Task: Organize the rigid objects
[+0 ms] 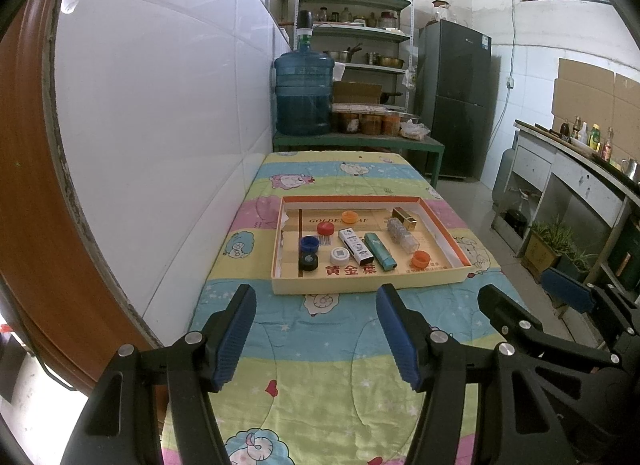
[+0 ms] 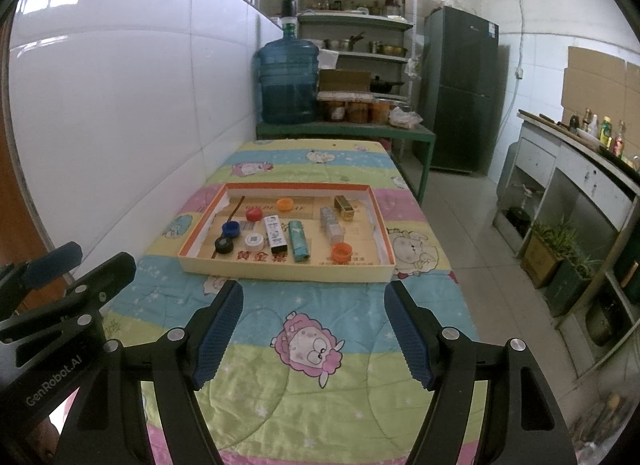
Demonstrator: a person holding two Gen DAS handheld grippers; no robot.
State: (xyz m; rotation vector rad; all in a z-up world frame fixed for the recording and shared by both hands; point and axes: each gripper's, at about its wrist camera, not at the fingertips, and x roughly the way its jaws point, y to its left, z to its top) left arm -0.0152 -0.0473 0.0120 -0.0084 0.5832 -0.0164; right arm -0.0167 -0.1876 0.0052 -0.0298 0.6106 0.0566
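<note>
A shallow cardboard tray with an orange rim lies on a cartoon-print cloth. Inside it lie several bottle caps: red, blue, black, white and two orange ones. Also in it are a white lighter, a teal lighter, a clear ridged case and a gold box. My left gripper hovers open just short of the tray's near wall. My right gripper is open too, beside it.
A white tiled wall runs along the left of the table. Behind the table stand a blue water jug, a shelf rack and a dark fridge. A counter with bottles and tiled floor lie right.
</note>
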